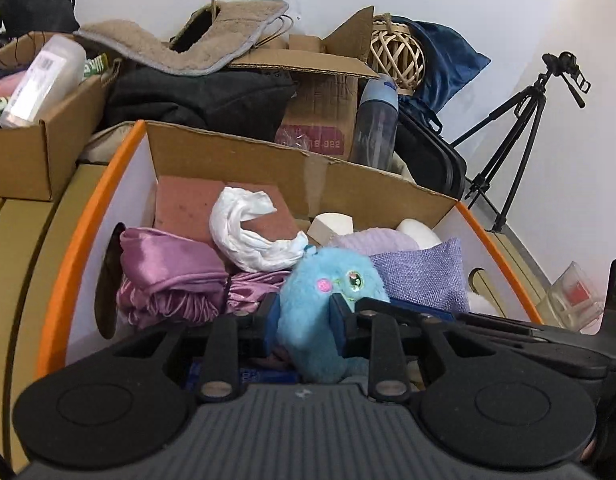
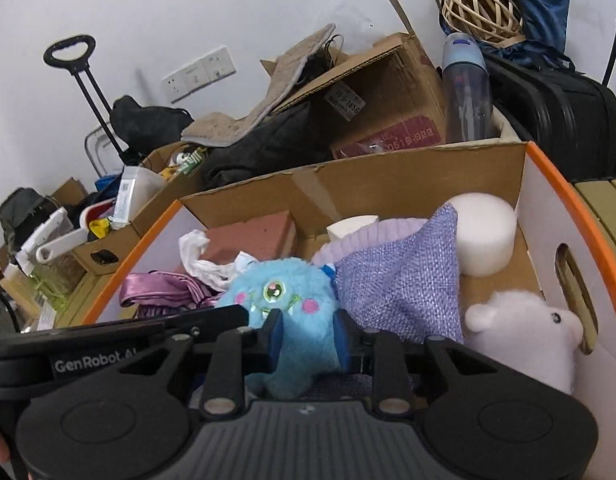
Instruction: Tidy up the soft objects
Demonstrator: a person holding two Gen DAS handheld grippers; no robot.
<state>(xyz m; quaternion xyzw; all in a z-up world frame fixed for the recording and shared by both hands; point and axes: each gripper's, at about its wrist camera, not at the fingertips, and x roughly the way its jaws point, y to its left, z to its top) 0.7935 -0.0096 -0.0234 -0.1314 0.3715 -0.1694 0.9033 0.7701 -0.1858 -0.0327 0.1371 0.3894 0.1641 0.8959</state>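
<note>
A fluffy blue one-eyed plush toy (image 1: 331,276) (image 2: 280,292) hangs just above the contents of an orange-rimmed cardboard box (image 1: 96,200) (image 2: 563,184). My left gripper (image 1: 304,320) is shut on its lower body, with the pads pressing into the fur. My right gripper (image 2: 308,336) is shut on the same toy from the other side. In the box lie a pink satin cloth (image 1: 168,268), a crumpled white cloth (image 1: 248,232), a purple woven pouch (image 2: 399,280), a reddish foam block (image 1: 188,204), a white foam cylinder (image 2: 483,232) and a pale pink plush (image 2: 523,336).
Behind the box stand more cardboard boxes (image 1: 319,116) heaped with dark clothes and a beige mat (image 1: 212,40), and a water bottle (image 1: 377,120). A black suitcase (image 2: 567,120) and a wicker ball (image 2: 479,8) sit at the back right. A tripod (image 1: 519,128) stands by the wall.
</note>
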